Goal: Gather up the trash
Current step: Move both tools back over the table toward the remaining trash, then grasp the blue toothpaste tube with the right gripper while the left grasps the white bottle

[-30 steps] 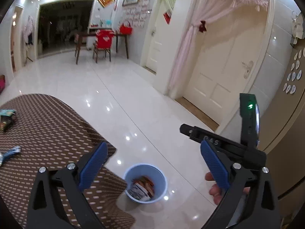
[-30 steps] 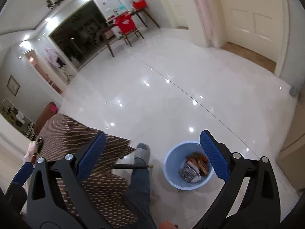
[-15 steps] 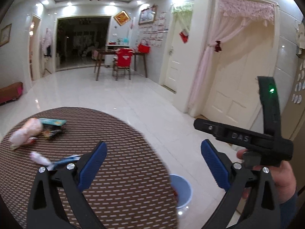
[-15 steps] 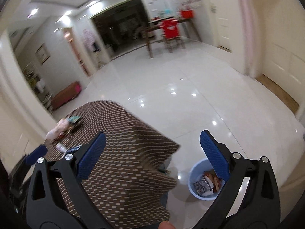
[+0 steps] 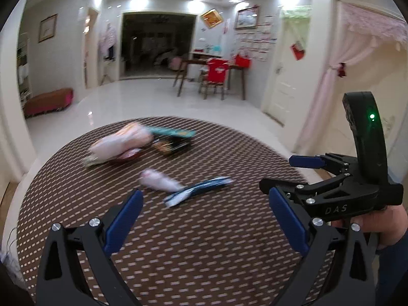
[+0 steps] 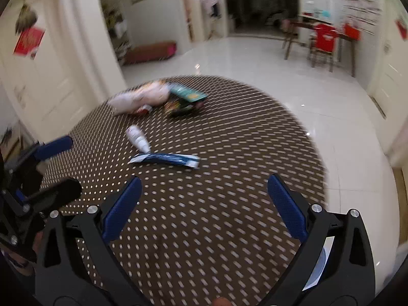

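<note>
Closest in both wrist views are the fingers themselves: the left gripper (image 5: 204,219) has its blue-padded fingers spread wide with nothing between them, and the right gripper (image 6: 204,207) is likewise spread and empty. Both hang over the near part of a round table (image 6: 229,229) covered in a brown cloth with pale dashes. At the lower right of the right wrist view a sliver of a pale blue bin (image 6: 317,265) shows past the table's edge, below and beside the right gripper. Ahead of the fingers, around the middle of the table, lies the nearest trash: a flat blue-and-white wrapper (image 6: 164,158), and touching or just beside its left end a small white crumpled piece (image 6: 137,137). In the right wrist view the wrapper's long axis runs roughly crosswise to the fingers, slightly left of their centre line; in the left wrist view the same wrapper (image 5: 197,191) lies ahead and angled up to the right. Which hand is nearer is hard to tell; it looks reachable by either, and the right one seems to sit squarer to it. Farther back, near the far rim, is a blurred cluster: a pink-white bag (image 6: 141,97), a teal packet (image 6: 187,93) and a dark packet (image 6: 182,107), close together or overlapping.
</note>
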The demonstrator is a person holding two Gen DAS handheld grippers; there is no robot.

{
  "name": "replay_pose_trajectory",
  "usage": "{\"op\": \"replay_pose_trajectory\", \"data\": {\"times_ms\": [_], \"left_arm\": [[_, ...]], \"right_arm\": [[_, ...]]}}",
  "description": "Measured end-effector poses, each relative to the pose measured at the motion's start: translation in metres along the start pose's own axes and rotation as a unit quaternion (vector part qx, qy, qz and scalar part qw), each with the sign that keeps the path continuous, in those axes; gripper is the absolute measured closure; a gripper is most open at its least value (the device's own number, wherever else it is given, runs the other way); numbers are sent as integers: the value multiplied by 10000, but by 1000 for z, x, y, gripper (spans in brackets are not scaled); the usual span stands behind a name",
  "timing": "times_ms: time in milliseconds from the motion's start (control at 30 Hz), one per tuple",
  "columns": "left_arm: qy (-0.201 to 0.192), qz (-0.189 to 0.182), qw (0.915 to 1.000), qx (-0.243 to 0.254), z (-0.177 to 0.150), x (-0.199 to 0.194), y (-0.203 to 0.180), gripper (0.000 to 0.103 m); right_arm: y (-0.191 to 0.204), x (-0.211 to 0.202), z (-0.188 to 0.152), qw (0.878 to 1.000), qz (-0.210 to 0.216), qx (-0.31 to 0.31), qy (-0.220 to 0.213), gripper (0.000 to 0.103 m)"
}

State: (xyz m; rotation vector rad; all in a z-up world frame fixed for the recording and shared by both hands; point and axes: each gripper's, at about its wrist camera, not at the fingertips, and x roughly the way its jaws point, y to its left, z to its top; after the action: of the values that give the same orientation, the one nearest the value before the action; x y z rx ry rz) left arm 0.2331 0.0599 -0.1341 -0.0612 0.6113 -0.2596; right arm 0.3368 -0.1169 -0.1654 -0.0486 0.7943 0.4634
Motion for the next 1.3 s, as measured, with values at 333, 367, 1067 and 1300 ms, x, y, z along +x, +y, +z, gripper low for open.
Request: {"op": "replay_pose_trajectory", "data": {"times_ms": [333,367,1067,1300], "left_arm": [[366,445,9980,-247,-11,18,57,6],[394,459,9979,-239,-10,21,59,6],[943,608,9933,274,26,111,54,6],[1099,681,9916,105,35,133,57,6]], "right_arm": [[54,95,18,9877,130,-1380,727,12],[57,100,19,9864,169,-1441,769,18],[6,69,-11,9960,461,571,506,90],[-10,69,-13,9880,553,1424,237,90]]}}
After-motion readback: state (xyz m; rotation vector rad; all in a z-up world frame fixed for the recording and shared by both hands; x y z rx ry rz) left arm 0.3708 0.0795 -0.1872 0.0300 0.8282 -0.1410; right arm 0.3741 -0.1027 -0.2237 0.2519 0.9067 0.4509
